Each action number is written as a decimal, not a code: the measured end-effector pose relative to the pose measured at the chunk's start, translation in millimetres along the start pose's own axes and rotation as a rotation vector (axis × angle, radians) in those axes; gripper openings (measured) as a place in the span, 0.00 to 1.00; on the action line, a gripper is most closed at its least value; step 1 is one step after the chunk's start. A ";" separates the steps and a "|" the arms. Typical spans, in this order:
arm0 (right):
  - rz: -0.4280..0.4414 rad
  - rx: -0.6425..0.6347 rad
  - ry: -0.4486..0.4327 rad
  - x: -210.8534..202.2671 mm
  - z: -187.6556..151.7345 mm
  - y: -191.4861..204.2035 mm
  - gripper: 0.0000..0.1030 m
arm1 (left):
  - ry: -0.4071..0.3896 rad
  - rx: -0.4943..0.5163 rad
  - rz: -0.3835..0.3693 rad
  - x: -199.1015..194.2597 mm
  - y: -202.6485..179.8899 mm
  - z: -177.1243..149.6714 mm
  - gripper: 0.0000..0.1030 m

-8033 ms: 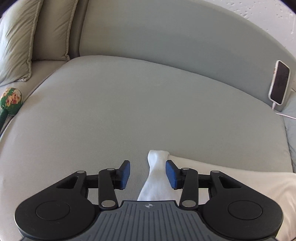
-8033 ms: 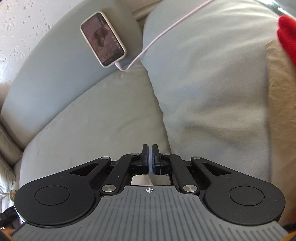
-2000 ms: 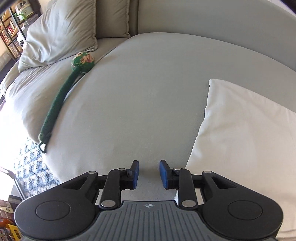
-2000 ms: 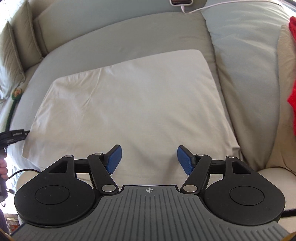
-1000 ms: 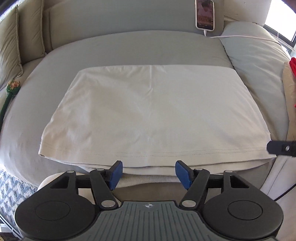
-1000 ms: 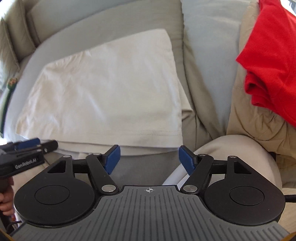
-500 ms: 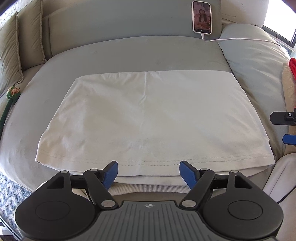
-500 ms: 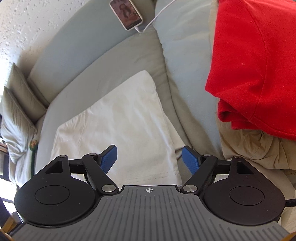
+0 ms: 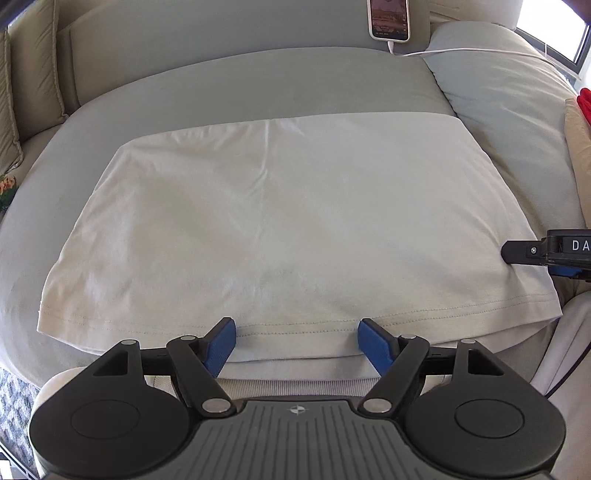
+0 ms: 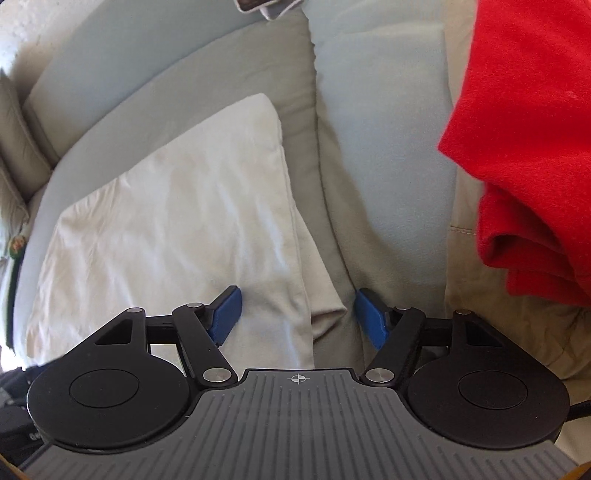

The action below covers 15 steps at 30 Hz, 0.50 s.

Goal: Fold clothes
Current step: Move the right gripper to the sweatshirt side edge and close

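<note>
A cream shirt (image 9: 280, 221) lies folded flat on the grey sofa seat (image 9: 258, 85). My left gripper (image 9: 298, 343) hangs open just over its near hem, and the hem's middle shows between the blue pads. In the right wrist view the shirt (image 10: 166, 221) has its right edge running between the pads of my right gripper (image 10: 298, 317). Those jaws are closing, but the pads stand apart from the cloth. From the left wrist view the right gripper (image 9: 532, 258) pokes in beside the shirt's right edge.
A red garment (image 10: 524, 147) lies on a beige cushion at the right. A phone (image 9: 389, 18) leans on the sofa back, its white cable (image 9: 480, 50) trailing over a pale blue cushion (image 9: 509, 110). Beige cushions (image 9: 33, 74) stand at the left.
Both grippers have come down closer to the shirt. The right one has swung from the red garment toward the shirt's right edge, and its jaws are narrower than half a second ago.
</note>
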State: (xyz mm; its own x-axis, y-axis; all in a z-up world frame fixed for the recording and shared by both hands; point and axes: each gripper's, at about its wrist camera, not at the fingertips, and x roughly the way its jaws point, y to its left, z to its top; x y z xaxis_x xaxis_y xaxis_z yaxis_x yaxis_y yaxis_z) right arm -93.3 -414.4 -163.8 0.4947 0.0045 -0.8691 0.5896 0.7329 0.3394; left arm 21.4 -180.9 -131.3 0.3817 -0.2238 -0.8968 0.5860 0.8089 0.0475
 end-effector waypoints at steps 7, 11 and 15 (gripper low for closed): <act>0.074 0.039 -0.083 -10.4 -9.0 -15.5 0.17 | -0.017 0.003 -0.015 0.5 1.6 -3.8 0.74; 0.083 0.027 -0.113 -16.4 -7.2 -5.1 0.04 | -0.021 0.009 -0.032 -0.1 4.4 -4.0 0.74; 0.036 0.008 -0.146 -27.1 -1.9 13.1 0.04 | -0.027 0.003 -0.050 -2.8 8.4 -4.9 0.72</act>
State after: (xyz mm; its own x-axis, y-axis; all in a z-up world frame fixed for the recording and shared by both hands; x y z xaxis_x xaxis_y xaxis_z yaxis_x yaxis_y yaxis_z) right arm -100.2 -403.7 -136.5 0.6029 -0.0684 -0.7949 0.5741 0.7290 0.3728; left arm 21.8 -170.8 -130.5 0.3709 -0.2788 -0.8859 0.6070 0.7947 0.0041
